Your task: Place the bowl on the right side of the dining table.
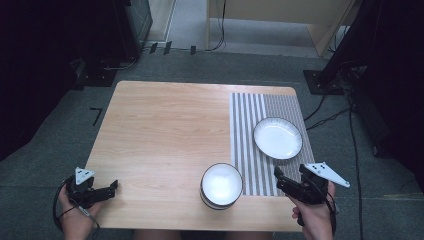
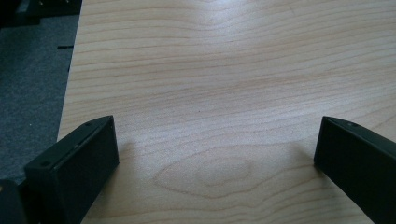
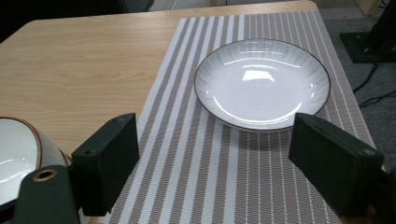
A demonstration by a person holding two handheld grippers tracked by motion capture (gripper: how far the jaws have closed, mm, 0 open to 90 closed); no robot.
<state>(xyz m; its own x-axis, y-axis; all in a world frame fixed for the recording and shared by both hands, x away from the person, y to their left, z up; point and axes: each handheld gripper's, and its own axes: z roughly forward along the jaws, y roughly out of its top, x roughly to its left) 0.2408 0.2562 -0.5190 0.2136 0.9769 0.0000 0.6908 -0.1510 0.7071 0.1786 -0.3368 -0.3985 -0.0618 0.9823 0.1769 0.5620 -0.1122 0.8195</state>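
Right gripper (image 3: pixel 215 154) hovers, jaws wide and empty — shallow white dark-rimmed ceramic plate (image 3: pixel 261 83) just ahead, on the striped woven placemat (image 3: pixel 196 177).

no readable text, label, brand or number anywhere: the plate (image 3: pixel 261 84), bowl (image 1: pixel 221 185) and striped mat (image 3: pixel 210 154) are unmarked (plain glaze, plain weave).

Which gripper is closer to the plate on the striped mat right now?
Right. The right gripper sits just below the plate at the mat's near edge, open and empty. The left gripper is at the table's far left corner, past the bowl.
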